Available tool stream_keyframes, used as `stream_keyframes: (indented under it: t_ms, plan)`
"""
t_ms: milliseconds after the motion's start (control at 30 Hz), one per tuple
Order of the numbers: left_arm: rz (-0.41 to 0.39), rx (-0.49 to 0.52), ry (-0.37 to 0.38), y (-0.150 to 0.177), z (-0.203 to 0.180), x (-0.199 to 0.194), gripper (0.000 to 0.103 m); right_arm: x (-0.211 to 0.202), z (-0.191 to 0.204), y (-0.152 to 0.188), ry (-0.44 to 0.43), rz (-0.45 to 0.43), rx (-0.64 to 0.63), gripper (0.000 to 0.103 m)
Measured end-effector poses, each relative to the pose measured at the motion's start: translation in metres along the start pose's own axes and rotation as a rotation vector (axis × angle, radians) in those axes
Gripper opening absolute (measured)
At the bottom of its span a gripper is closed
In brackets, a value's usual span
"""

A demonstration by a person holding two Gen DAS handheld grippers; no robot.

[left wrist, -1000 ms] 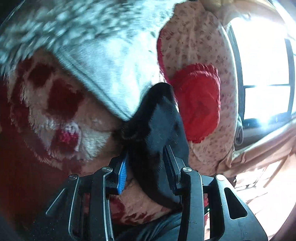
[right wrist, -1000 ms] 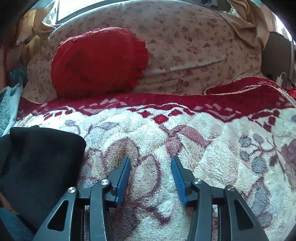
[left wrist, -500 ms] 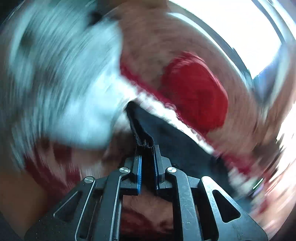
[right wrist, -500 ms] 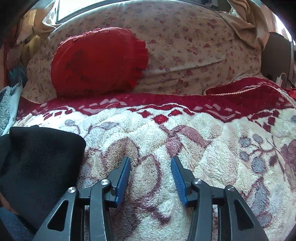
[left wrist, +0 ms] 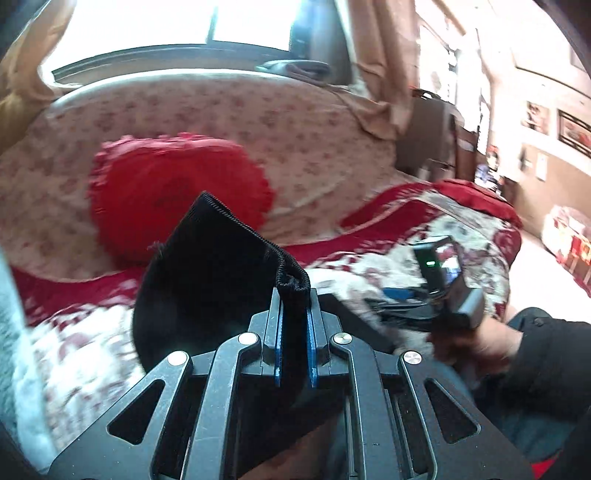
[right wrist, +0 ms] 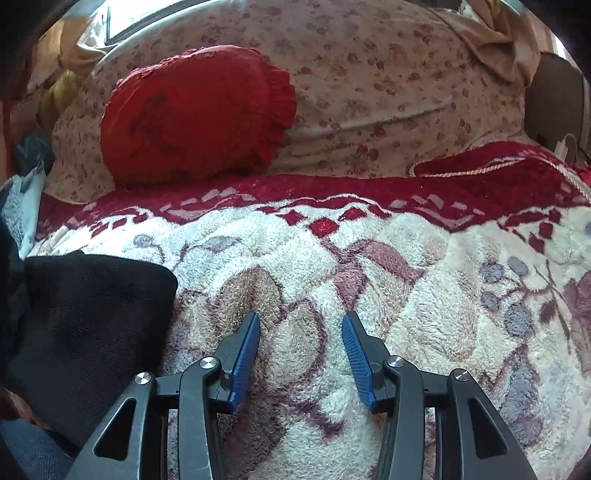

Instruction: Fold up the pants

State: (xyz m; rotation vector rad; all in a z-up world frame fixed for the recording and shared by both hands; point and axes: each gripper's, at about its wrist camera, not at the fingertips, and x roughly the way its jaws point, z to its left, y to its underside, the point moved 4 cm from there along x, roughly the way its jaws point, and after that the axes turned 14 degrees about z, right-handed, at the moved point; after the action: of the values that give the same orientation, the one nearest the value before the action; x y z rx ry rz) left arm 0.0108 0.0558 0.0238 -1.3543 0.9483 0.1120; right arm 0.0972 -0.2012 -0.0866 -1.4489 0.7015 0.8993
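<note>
The black pants (left wrist: 207, 273) hang from my left gripper (left wrist: 293, 325), which is shut on their ribbed edge and holds it raised above the fleece blanket (left wrist: 85, 354). In the right wrist view a black part of the pants (right wrist: 85, 325) lies on the blanket (right wrist: 369, 266) at the lower left. My right gripper (right wrist: 301, 347) is open and empty, low over the blanket just right of the pants. The right gripper also shows in the left wrist view (left wrist: 439, 291), held in a hand.
A red round cushion (right wrist: 192, 114) leans on a floral pillow (right wrist: 388, 85) at the bed's head, under a window (left wrist: 166, 33). A grey-white fleece item (left wrist: 7, 332) lies at the far left. The blanket's right edge (left wrist: 513, 251) drops to the floor.
My left gripper has shut on the pants' edge and swung round with it, from facing the grey fleece to facing the cushion and pillow. The right gripper has not moved.
</note>
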Motion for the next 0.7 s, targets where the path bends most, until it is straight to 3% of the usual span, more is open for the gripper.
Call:
stream_keyframes:
  t_ms: [100,233,500,700]
  plan:
    - [0.042,0.064,0.042,-0.012,-0.034,0.019,0.009,-0.001,-0.006,-0.001,-0.045,0.005,0.033,0.045]
    - [0.19,0.176,0.07,-0.013,-0.067,0.062,0.009,-0.001,-0.012,-0.002,-0.098,0.007,0.073,0.045]
    - [0.34,0.213,0.133,-0.019,-0.078,0.111,0.009,-0.002,-0.013,-0.001,-0.111,0.01,0.084,0.045]
    - [0.492,0.238,0.221,-0.004,-0.083,0.144,0.012,-0.003,-0.013,-0.003,-0.113,0.021,0.093,0.045]
